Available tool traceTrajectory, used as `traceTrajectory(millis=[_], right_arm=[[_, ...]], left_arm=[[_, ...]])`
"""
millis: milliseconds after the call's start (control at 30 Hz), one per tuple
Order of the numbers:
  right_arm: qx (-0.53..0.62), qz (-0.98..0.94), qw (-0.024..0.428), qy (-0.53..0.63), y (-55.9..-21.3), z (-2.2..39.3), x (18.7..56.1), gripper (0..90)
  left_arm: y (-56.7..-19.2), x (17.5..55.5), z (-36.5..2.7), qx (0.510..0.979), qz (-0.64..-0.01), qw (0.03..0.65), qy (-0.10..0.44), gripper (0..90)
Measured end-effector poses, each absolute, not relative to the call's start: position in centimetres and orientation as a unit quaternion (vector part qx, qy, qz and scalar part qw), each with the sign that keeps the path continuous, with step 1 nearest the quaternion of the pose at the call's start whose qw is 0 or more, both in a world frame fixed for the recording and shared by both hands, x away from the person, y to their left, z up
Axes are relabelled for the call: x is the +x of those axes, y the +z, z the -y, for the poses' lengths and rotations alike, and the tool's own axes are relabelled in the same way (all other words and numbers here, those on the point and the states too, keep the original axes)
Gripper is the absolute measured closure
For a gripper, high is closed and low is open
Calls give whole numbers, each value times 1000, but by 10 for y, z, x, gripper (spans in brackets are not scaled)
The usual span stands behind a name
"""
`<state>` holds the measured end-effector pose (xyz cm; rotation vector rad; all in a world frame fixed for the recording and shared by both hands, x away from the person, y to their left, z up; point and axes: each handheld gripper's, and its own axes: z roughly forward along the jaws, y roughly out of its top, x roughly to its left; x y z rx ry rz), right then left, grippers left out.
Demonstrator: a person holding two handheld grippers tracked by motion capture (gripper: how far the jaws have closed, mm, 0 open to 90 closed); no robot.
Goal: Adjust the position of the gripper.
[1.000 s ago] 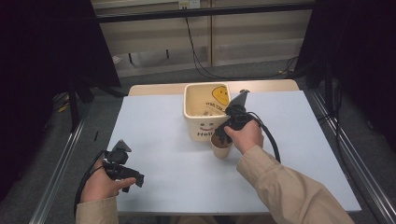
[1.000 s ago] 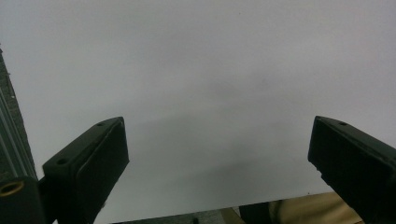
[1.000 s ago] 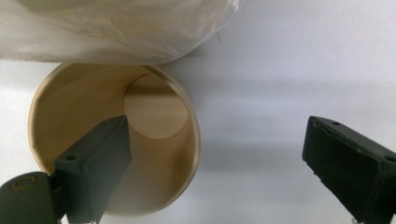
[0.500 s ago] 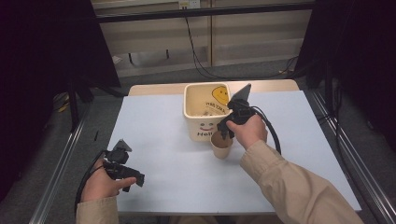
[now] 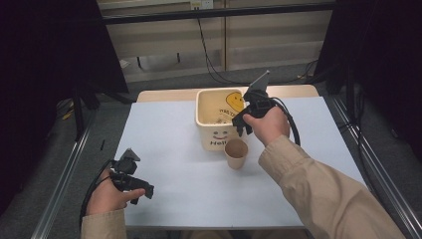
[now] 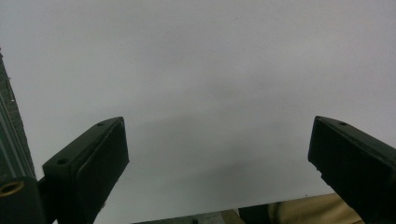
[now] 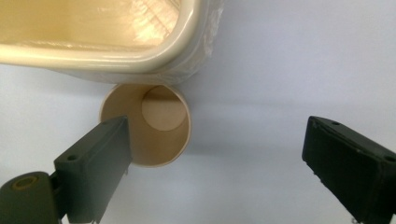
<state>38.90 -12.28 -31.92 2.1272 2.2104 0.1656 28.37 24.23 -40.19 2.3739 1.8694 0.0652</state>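
While the cup (image 5: 236,153) stands upright on the table (image 5: 164,149) just before the bin (image 5: 219,119), the right gripper (image 5: 244,128) hangs spread and empty above it, its jaws just reopened, likely after release, needing a clear retreat; the left gripper (image 5: 133,186) idles open.

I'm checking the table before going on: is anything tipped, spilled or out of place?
Nothing stands out. The paper cup stands upright and looks empty, right in front of the cream bin. No spill shows on the table. The right gripper hangs open above the cup, nothing between its jaws; the left gripper is open too.
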Motion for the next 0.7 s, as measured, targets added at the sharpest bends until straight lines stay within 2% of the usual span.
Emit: traceTrajectory(millis=[233, 700], right_arm=[[702, -709, 34, 58, -303, 126, 390, 72], [699, -712, 25, 64, -299, 119, 392, 71]], left_arm=[[-402, 284, -242, 786, -615, 59, 21, 49], [-401, 284, -242, 786, -615, 60, 20, 49]])
